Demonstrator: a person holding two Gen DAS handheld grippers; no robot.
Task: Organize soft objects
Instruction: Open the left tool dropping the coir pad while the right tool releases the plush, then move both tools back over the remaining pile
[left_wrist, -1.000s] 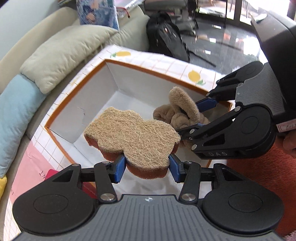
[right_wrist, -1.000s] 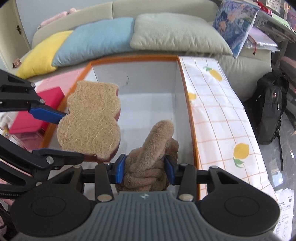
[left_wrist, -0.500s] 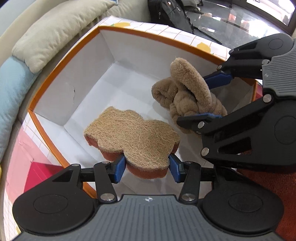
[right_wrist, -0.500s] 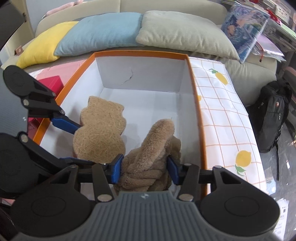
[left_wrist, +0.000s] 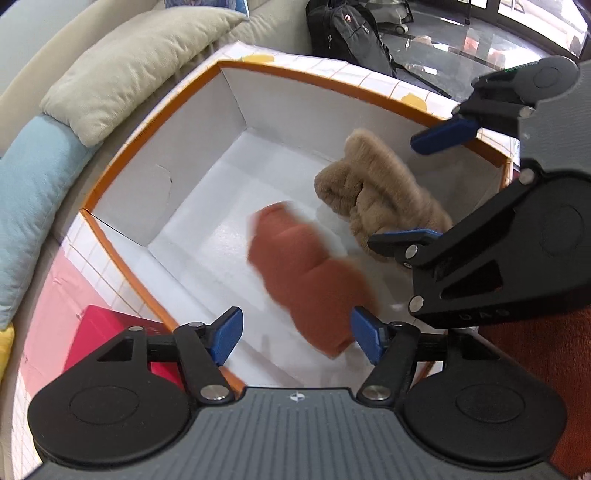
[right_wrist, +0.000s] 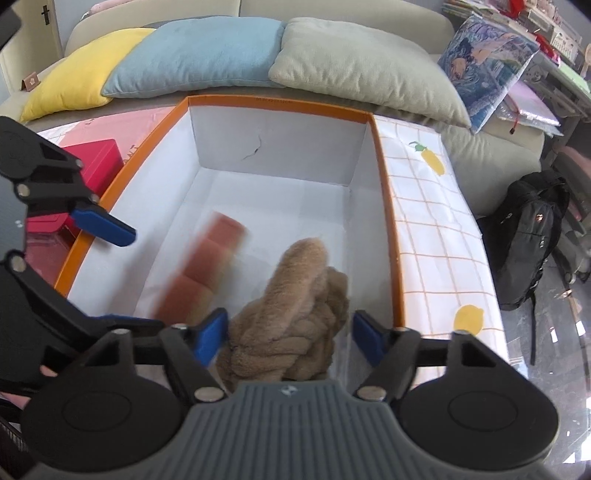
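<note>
We find the rust-brown sponge (left_wrist: 306, 280) smeared by motion blur between the left gripper's fingers (left_wrist: 225, 334); its outline is unreadable. The plush knot's (right_wrist: 291, 325) lower end is hidden behind the right gripper's body.

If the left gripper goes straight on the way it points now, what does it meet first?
Most likely the brown sponge, blurred below the open left gripper, then the box floor; depth is unclear.

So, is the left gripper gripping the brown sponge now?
No: the left gripper has just been opening, and the sponge, blurred, is clear of its blue pads inside the box.
</note>
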